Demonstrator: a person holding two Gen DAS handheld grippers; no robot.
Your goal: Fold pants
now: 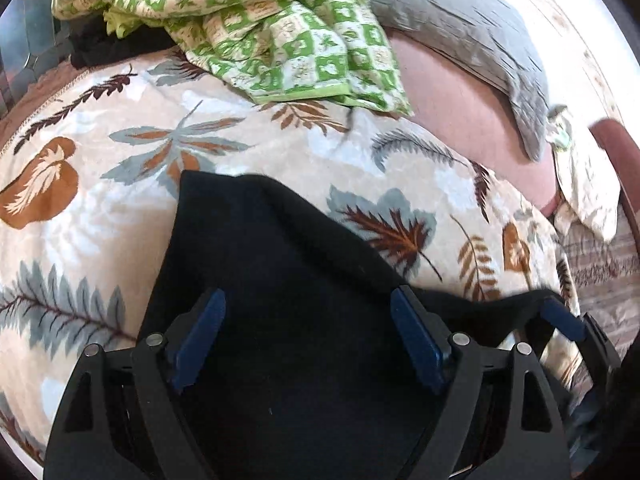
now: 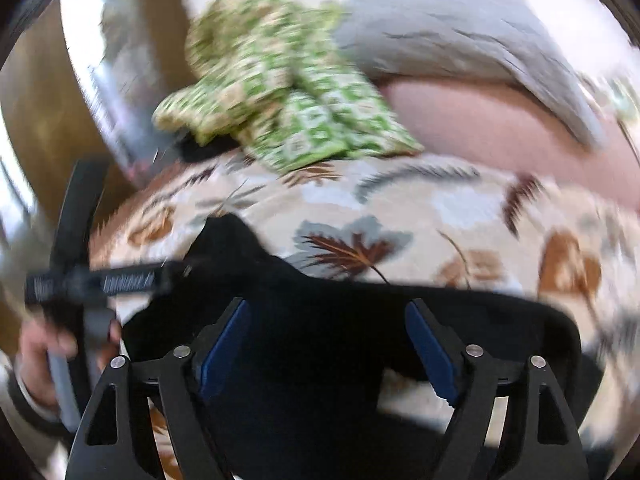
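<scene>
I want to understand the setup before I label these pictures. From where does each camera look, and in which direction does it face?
Left wrist: sits on the left gripper, looks down past its open fingers at the black pants on the leaf-print blanket.
Right wrist: sits on the right gripper, open, facing down at the pants; blurred; a hand shows at the left edge.
Shared: pants, blanket, green checked cloth, grey pillow.

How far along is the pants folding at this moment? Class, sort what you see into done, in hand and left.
Done: the black pants lie on the leaf-print blanket as a compact dark shape, apparently folded at least once. In hand: nothing; the left hand-held gripper and right hand-held gripper are both open above the cloth, gripping none of it. Left: perhaps another fold or tidying; the blur hides the edges.
</scene>
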